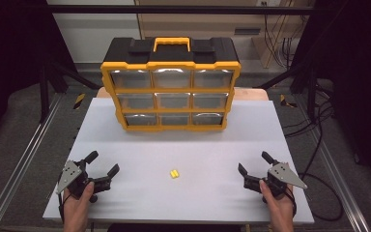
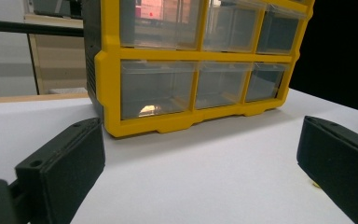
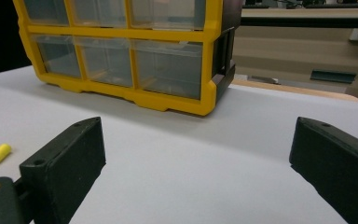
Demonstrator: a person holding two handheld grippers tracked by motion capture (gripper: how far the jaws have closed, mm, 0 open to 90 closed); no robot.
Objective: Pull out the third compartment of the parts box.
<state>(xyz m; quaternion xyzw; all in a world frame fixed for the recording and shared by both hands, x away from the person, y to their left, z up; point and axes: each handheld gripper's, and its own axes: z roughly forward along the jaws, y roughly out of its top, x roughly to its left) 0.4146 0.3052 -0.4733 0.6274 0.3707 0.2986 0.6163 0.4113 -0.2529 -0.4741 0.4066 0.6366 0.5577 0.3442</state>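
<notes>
Earplugs [image 1: 174, 173], two small yellow ones lying touching, sit on the white table [image 1: 140, 145] approx midway btwn the grippers, well in front of the yellow drawer organizer [image 1: 170, 84]. Left gripper [image 1: 104, 168] and right gripper [image 1: 253, 167] both have jaws spread wide w/ nothing in them. Pair's long axis runs roughly left-right, and imo the left is only marginally nearer, so either could go.

Left gripper [image 1: 102, 163]: jaws spread wide, nothing between; held low at near left, angled inward
Right gripper [image 1: 254, 162]: jaws wide apart, empty; low at near right, angled inward
Hands: 2, 1 per gripper, entering from bottom edge
</notes>
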